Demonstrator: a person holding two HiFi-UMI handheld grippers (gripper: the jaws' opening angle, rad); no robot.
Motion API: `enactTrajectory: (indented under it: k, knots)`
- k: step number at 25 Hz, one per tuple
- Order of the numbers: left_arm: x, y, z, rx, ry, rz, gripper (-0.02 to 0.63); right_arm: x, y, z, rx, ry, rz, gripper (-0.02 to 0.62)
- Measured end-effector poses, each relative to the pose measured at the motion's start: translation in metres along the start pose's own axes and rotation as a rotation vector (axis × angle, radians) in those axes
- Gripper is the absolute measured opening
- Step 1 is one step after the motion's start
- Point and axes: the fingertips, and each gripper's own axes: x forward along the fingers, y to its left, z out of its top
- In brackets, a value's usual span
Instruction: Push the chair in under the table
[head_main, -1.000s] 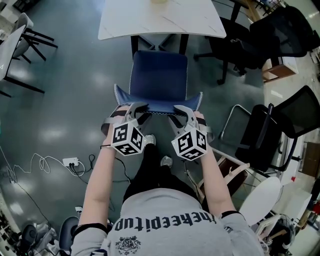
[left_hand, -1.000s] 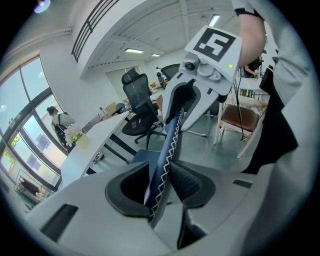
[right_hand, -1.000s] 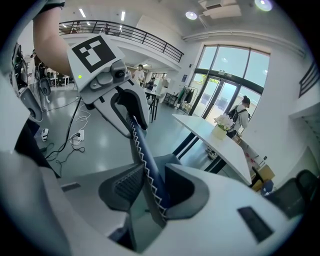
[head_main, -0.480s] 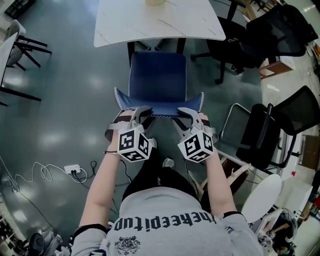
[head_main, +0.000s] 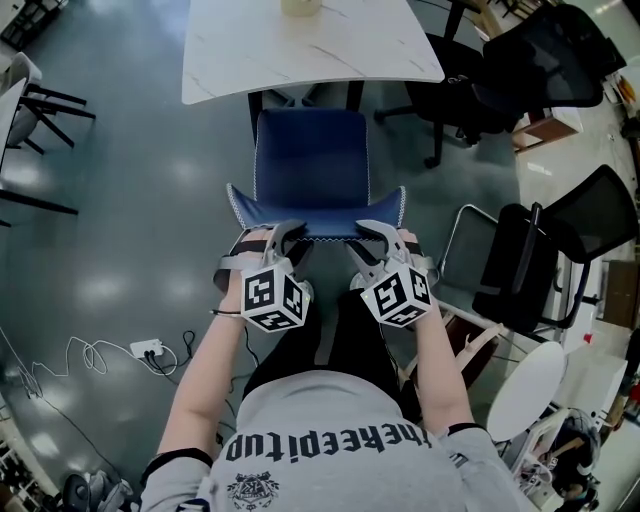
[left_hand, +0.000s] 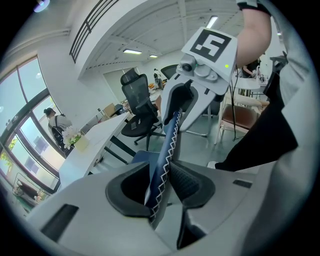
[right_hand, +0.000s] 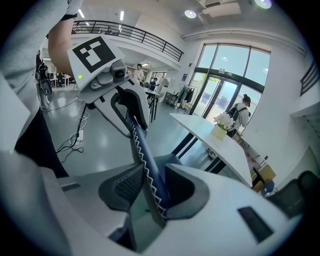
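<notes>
The blue chair (head_main: 312, 165) had slid closer to the white table (head_main: 330, 50), its seat front reaching the tabletop's edge, with the left gripper (head_main: 283, 232) and right gripper (head_main: 368, 232) clamped on its backrest; the push looked barely begun.

The far end of the worktop (head_main: 310, 50) runs off the top edge of the head view, and the pale pot (head_main: 300, 5) on it is cut down to a sliver. The chair (head_main: 312, 165) shows no legs; they are hidden beneath its seat. In the left gripper view the fingers (left_hand: 192, 182) cover the lower run of the chair back, and in the right gripper view the fingers (right_hand: 125, 187) do the same. The person (right_hand: 242, 112) by the glass doors is too small to make out.
</notes>
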Motion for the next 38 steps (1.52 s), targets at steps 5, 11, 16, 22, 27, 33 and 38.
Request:
enactTrajectory:
  k: [5,11,16,22,27,33,38]
  knots:
    - [0.013,0.017,0.005,-0.002,0.003,0.025,0.133,0.008,-0.020,-0.002,-0.003,-0.001,-0.005,0.138]
    - [0.027,0.042,0.010,-0.028,0.021,0.031,0.135,0.020,-0.047,0.001,-0.024,-0.011,0.026,0.133]
    - [0.029,0.045,0.012,-0.059,0.041,0.024,0.141,0.018,-0.049,0.000,-0.051,-0.024,0.061,0.124]
    - [0.039,0.047,0.019,-0.075,0.048,0.045,0.144,0.019,-0.058,-0.009,-0.072,-0.026,0.074,0.118]
    - [0.050,0.054,0.029,-0.089,0.059,0.050,0.141,0.020,-0.075,-0.015,-0.084,-0.031,0.127,0.117]
    - [0.051,0.052,0.030,-0.098,0.064,0.053,0.144,0.019,-0.074,-0.016,-0.095,-0.037,0.142,0.114]
    - [0.052,0.053,0.029,-0.108,0.065,0.065,0.152,0.019,-0.074,-0.017,-0.098,-0.043,0.133,0.114]
